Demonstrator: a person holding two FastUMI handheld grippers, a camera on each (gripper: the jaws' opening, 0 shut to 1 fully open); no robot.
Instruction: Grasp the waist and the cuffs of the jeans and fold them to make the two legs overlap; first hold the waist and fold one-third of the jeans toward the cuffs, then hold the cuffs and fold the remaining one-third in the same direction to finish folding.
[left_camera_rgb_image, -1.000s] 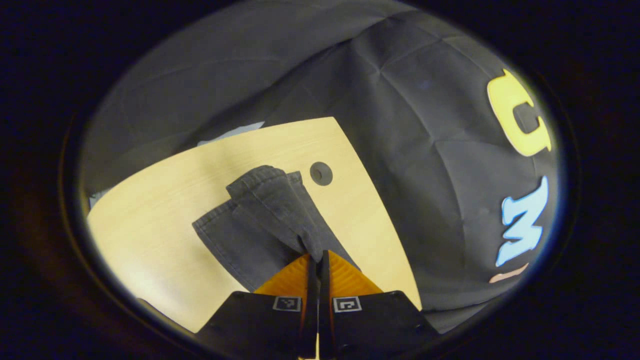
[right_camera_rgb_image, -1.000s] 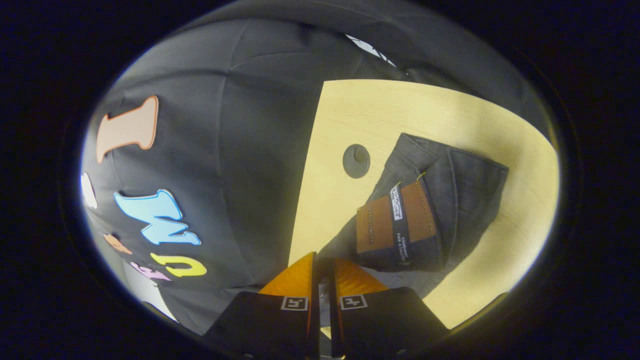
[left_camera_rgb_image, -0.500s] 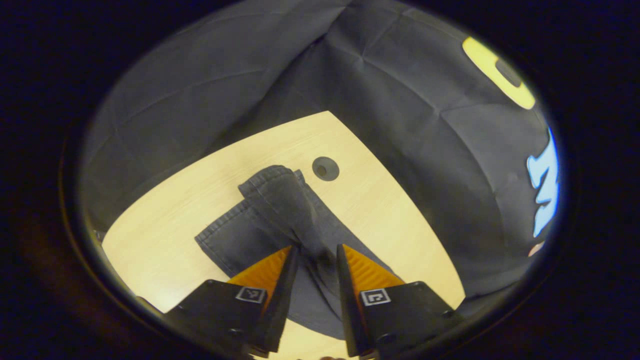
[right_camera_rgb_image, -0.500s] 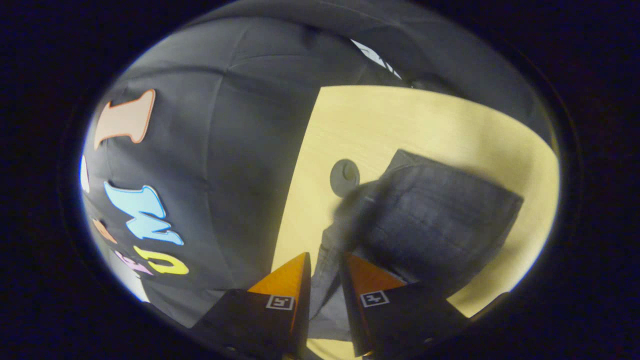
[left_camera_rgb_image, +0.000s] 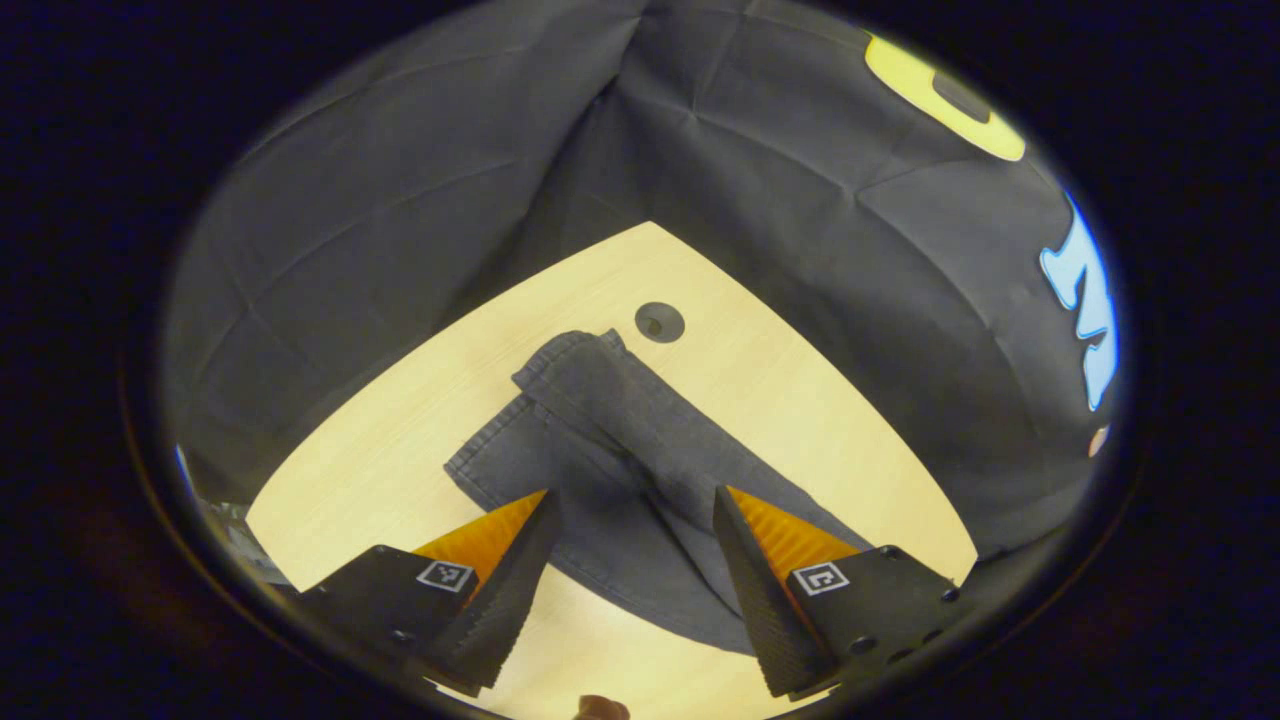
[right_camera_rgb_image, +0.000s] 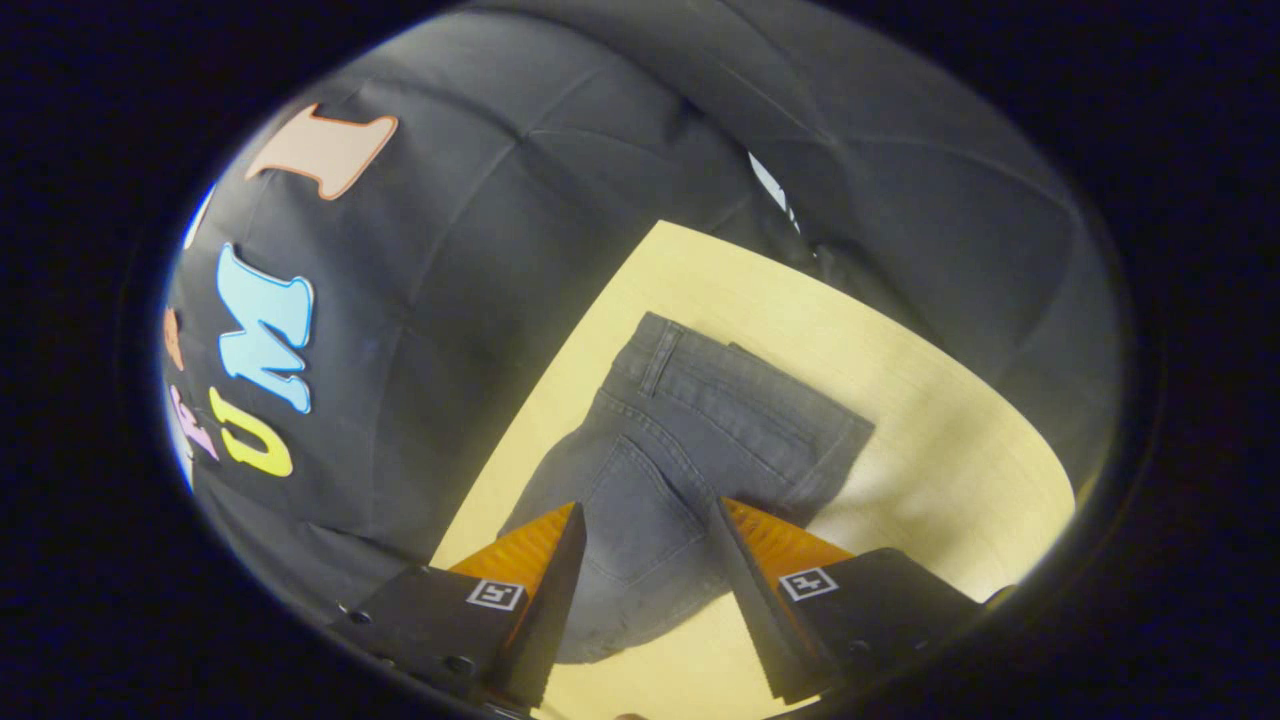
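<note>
The jeans (left_camera_rgb_image: 610, 470) lie flat on the light wooden table (left_camera_rgb_image: 400, 450), ahead of and below both claws. In the left gripper view the two legs are laid one over the other, with the cuffs (left_camera_rgb_image: 560, 360) at the far end, close to the round cable hole (left_camera_rgb_image: 658, 322) in the tabletop. In the right gripper view the waist (right_camera_rgb_image: 740, 390) and a back pocket (right_camera_rgb_image: 640, 510) lie spread out, unfolded. Judgement: the lengthwise fold that overlaps the legs appears done; the two one-third folds, waist first and then cuffs, remain.

The left gripper (left_camera_rgb_image: 630, 545) is wide open. Its orange-faced fingers (left_camera_rgb_image: 500, 535) stand well apart, and the dark denim is visible through the gap between them. They hold nothing; whether the tips touch the cloth cannot be told.

The right gripper (right_camera_rgb_image: 645, 555) is likewise wide open above the seat of the jeans, with the pocket area showing between the two fingers. It holds nothing, and contact with the denim cannot be confirmed.

The next step probably requires closing on the waist edge.
</note>
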